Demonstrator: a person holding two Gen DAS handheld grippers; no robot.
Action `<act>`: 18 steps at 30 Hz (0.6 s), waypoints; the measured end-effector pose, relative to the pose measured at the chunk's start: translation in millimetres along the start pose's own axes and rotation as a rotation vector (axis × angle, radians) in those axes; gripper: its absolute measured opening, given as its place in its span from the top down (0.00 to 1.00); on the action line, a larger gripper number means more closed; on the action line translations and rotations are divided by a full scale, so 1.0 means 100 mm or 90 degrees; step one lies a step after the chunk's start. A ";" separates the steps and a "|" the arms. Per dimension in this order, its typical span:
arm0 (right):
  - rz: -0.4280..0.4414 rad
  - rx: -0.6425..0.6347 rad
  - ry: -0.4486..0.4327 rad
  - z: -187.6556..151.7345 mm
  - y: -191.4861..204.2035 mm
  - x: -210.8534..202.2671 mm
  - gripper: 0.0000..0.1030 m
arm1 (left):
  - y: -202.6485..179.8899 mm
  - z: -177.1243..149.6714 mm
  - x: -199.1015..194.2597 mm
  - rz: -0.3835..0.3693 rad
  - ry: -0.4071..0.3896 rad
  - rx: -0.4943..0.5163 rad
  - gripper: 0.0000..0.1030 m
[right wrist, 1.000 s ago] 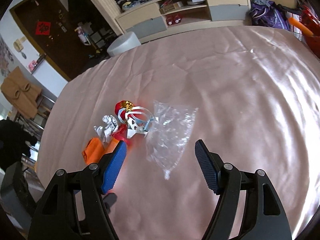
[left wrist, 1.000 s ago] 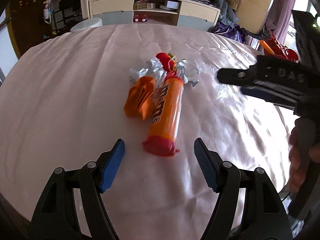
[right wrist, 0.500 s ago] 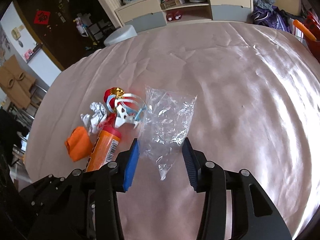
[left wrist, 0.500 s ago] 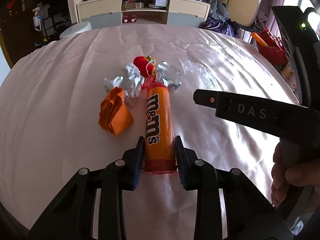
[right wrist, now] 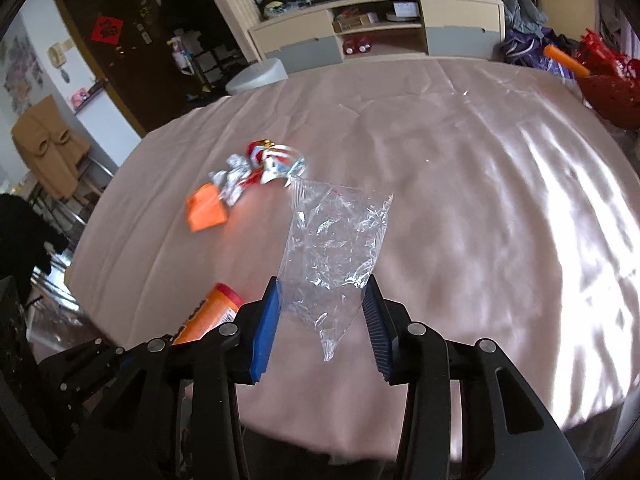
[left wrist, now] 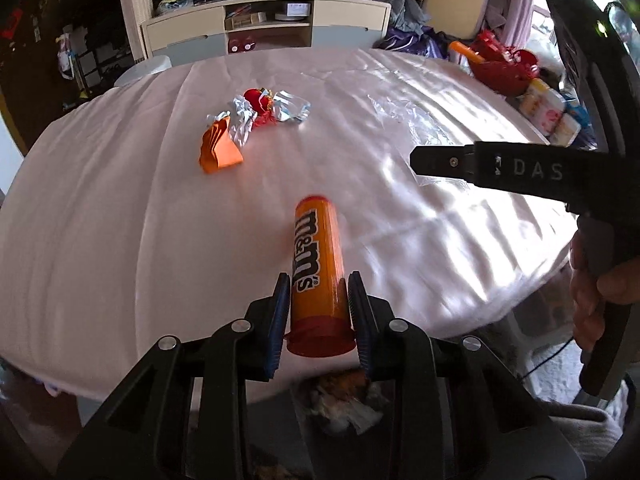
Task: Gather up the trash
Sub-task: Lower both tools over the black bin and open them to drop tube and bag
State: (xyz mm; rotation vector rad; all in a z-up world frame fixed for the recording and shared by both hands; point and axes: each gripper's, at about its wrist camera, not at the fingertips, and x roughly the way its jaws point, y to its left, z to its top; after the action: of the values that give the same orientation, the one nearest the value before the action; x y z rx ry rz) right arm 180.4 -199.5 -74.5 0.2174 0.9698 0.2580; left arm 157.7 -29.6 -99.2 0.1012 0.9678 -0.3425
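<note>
Fingers of the left gripper (left wrist: pixel 319 312) are clamped on the lower end of the orange candy tube (left wrist: pixel 318 268), just above its red cap, having closed onto it within the last second; the tube juts forward past the tips, clear of the cloth. Below it, at the near edge of the worktop (left wrist: pixel 100 240), a heap of crumpled rubbish (left wrist: pixel 340 396) shows dimly, which looks like the place to drop things, though its container cannot be made out. The right gripper (right wrist: pixel 325 320) has likewise just narrowed its fingers, and the clear plastic bag (right wrist: pixel 334 252) lies between them, its narrow tail trailing near the tips and its wide end fanning out ahead; the film seems pinched at both edges rather than flattened, so that hold is probably light. To finish this step well, I would keep both grips firm, carry tube and bag back over the edge without tilting the tube cap-down, and release only once each is above the heap; the bag may cling or slip, so move it smoothly. Farther out on the pink cloth, well apart from both grippers, the orange folded paper (left wrist: pixel 218 148) lies just beside the silver foil wrappers (left wrist: pixel 244 120) and a red wrapper (left wrist: pixel 256 98), all yet to be gathered.
</note>
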 end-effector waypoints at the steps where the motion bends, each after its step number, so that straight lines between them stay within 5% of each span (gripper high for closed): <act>1: 0.000 -0.007 -0.006 -0.07 0.03 -0.10 0.59 | -0.03 -0.06 -0.09 -0.002 -0.004 -0.001 0.73; 9: 0.010 -0.019 -0.013 -0.60 0.15 -0.54 0.59 | -0.21 -0.50 -0.55 -0.010 -0.012 -0.026 0.73; 18: 0.012 0.002 0.044 -1.23 0.20 -0.53 0.59 | -0.42 -1.09 -0.55 -0.020 0.039 -0.042 0.75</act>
State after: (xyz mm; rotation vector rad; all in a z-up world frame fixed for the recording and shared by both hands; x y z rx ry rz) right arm 46.7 -188.7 -94.6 0.2216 1.0369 0.2838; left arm 29.9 -30.0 -113.3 0.0361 1.0416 -0.3373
